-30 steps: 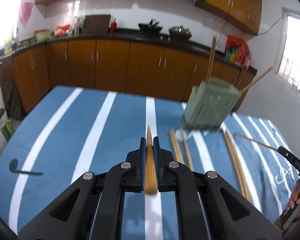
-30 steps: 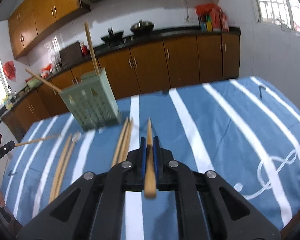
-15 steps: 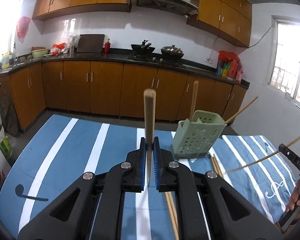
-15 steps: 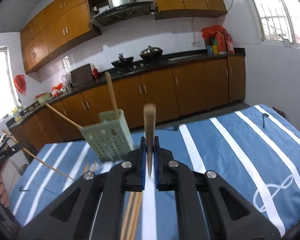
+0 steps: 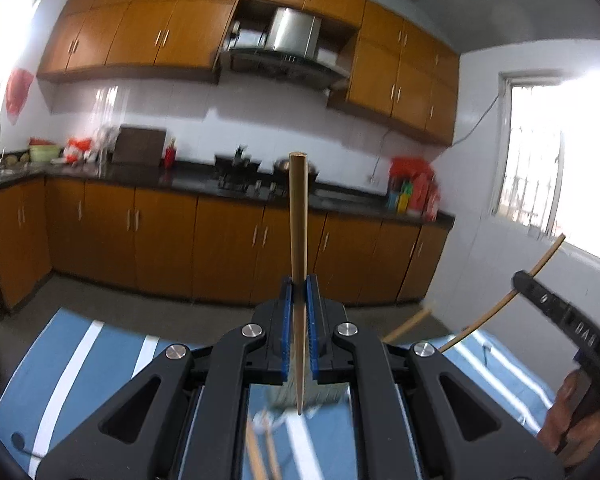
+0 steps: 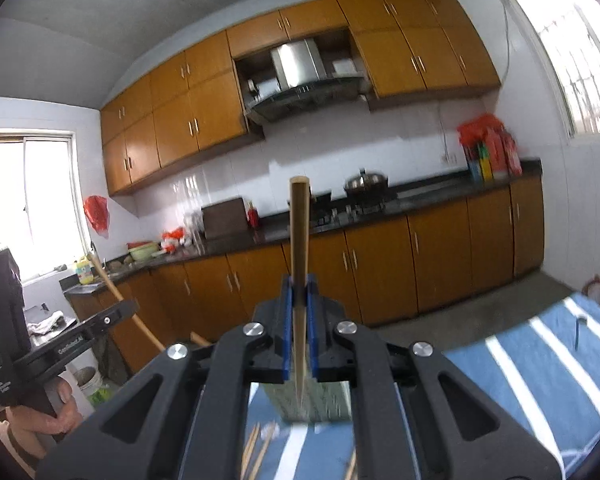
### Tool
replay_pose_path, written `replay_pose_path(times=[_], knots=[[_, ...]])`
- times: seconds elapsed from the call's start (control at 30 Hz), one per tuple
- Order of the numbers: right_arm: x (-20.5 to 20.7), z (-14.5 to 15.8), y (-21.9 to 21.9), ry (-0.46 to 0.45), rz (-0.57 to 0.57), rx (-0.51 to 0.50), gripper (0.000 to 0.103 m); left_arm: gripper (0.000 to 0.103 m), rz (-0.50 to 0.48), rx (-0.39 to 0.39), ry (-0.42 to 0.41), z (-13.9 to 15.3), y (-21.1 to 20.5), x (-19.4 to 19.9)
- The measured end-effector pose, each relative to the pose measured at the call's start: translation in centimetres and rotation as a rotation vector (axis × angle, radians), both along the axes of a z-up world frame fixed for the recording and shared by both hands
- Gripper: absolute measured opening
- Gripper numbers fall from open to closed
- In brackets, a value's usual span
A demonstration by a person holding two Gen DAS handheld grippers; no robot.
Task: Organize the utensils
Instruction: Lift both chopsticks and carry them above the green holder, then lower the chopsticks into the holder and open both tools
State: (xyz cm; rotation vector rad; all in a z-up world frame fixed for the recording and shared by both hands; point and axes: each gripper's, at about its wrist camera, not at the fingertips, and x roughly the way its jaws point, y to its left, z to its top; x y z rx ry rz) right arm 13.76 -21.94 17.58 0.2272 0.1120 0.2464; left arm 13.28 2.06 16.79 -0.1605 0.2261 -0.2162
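My left gripper (image 5: 299, 286) is shut on a wooden chopstick (image 5: 298, 216) that stands upright, thick end up, thin tip hanging below the jaws. My right gripper (image 6: 299, 286) is likewise shut on another upright chopstick (image 6: 299, 236). The pale green utensil holder (image 6: 312, 400) shows blurred low down behind the right gripper's frame, and in the left wrist view the holder (image 5: 324, 394) is mostly hidden. Loose chopsticks (image 6: 256, 452) lie on the blue striped cloth (image 6: 540, 364). The right gripper (image 5: 556, 316) with its chopstick appears at the right edge of the left wrist view.
Orange kitchen cabinets (image 5: 160, 240) and a dark counter with a stove and pots run along the back wall. Windows stand on both side walls. A person's hand (image 5: 568, 420) holds the other gripper's handle. More chopsticks (image 5: 260, 452) lie on the cloth below the left gripper.
Both grippers have risen from the cloth and tilted up toward level, each carrying its chopstick. The chopsticks swung from lying flat to upright. The holder dropped low in both views.
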Motion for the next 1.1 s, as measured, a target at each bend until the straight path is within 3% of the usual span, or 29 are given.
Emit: replay_pose_path(times=[0.17, 0.33, 0.5, 0.77, 0.87, 0.9, 0.97, 1.1], knots=[[3.4, 0.9, 0.6, -0.036, -0.036, -0.002, 0.008, 0.007, 0.025, -0.029, -0.065, 1.5, -1.2, 3.0], [7.8, -0.4, 0.8, 0.009, -0.066, -0.013, 0.008, 0.007, 0.046, -0.031, -0.088, 0.4, -1.9, 5.7], [10.9, -3.0, 1.6, 0.097, -0.060, -0.039, 0.008, 0.007, 0.028, -0.017, -0.066, -2.3, -2.7, 7.3], [12.0, -4.7, 2.5, 0.144, -0.051, -0.061, 0.008, 0.008, 0.014, -0.005, 0.004, -4.4, -3.1, 8.2], [12.0, -4.9, 2.8, 0.151, -0.060, -0.072, 0.017, 0.008, 0.012, -0.004, 0.024, -4.6, -3.0, 8.3], [11.9, -4.8, 2.9, 0.151, -0.062, -0.074, 0.026, 0.008, 0.008, -0.004, 0.030, -4.6, -3.0, 8.2], [11.7, -4.7, 3.1, 0.145, -0.065, -0.078, 0.027, 0.009, 0.011, 0.000, 0.032, -4.5, -3.0, 8.2], [11.0, -4.2, 3.1, 0.132, -0.068, -0.078, 0.027, 0.032, 0.021, -0.002, 0.022, -3.9, -2.8, 7.7]])
